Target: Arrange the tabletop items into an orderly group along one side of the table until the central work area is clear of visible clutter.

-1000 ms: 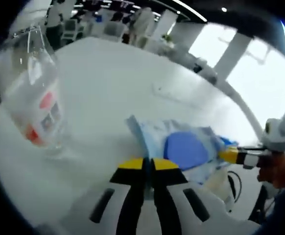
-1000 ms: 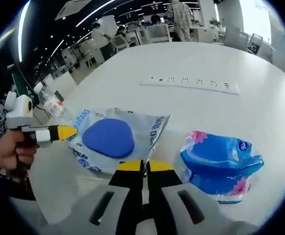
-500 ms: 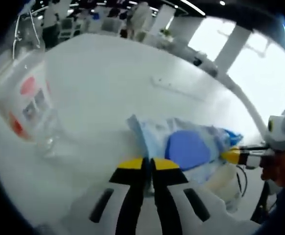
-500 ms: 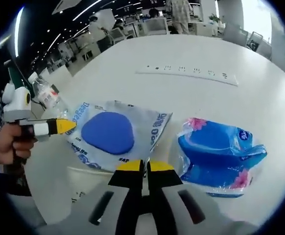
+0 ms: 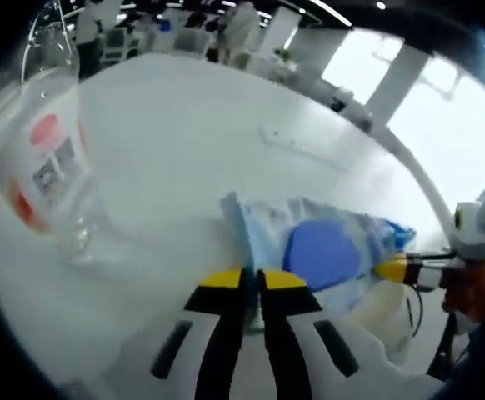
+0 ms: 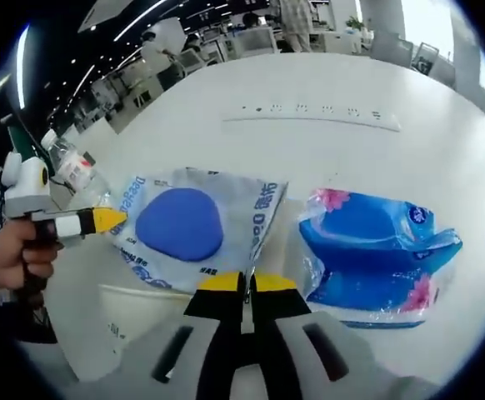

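Blurry bottle, cut-off bits

In the left gripper view the plastic bottle (image 5: 47, 158) is smeared by blur, label unreadable, its top lost at the edge. The blue tissue pack (image 5: 397, 236) mostly hides behind the wipes pack (image 5: 309, 250), whose print can't be read.

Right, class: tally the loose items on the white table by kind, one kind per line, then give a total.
Clear plastic bottle with red-and-white label: 1
Pale blue flat wipes pack with a blue oval lid: 1
Bright blue tissue pack with pink flowers: 1
White power strip set along the table: 1
Total: 4
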